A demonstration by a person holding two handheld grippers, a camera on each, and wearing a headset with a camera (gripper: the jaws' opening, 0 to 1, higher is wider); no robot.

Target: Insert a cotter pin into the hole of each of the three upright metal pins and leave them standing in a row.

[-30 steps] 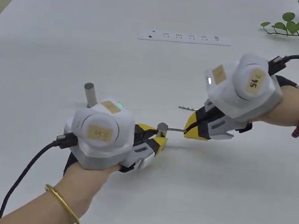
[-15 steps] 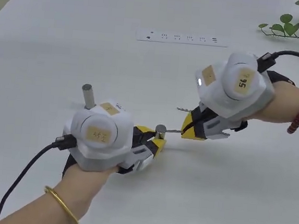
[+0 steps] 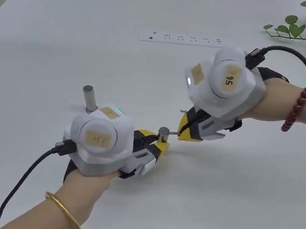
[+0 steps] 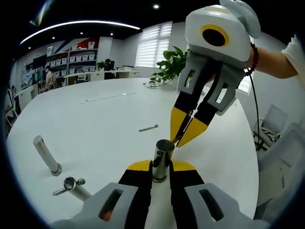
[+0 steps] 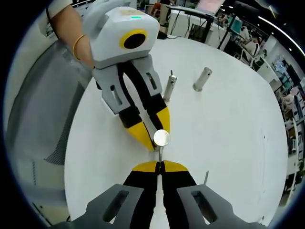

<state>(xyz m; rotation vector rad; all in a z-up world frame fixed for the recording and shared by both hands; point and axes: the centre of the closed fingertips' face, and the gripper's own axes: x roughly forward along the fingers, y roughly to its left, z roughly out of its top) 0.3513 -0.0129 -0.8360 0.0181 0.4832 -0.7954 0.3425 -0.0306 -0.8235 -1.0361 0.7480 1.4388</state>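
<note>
Near table centre: L gripper (image 3: 160, 143) and R gripper (image 3: 182, 133) meet almost tip to tip, jaws pointing at each other.
L hand pose: enters from the lower left of head view, wrist w/ a gold bangle (image 3: 63, 209). Gripper lies low, about level w/ the table (image 3: 231, 196).
L gripper state: jaws narrow, closed on the metal pin (image 4: 162, 156) at the lower part of its shaft. The pin stands upright, base on the table.
R hand pose: enters from the right, wrist w/ a red bead bracelet (image 3: 295, 108). Gripper is tilted down toward the L one.
R gripper state: jaws nearly together, pinching a cotter pin (image 5: 160, 153) by its end. The thin shaft points straight at the metal pin.
Cotter pin tip: reaches the side of the metal pin just under its top. Inside the hole or not, cannot tell.
In the way: L gripper's yellow fingertips (image 5: 141, 133) sit on both sides of the metal pin, just below the line of the cotter pin.
Bare pin (image 3: 89, 98): upright, behind the L gripper, apart from it.
Third pin (image 4: 76, 187): near the bare pin, w/ a cotter pin across its top.
Spare cotter pin (image 4: 148, 128): flat on the table, near the R gripper, apart from all pins.
Far side: power strip (image 3: 186, 38), plant (image 3: 300, 25) at the corner.
Cables (image 3: 27, 177): one runs back from each gripper.
</note>
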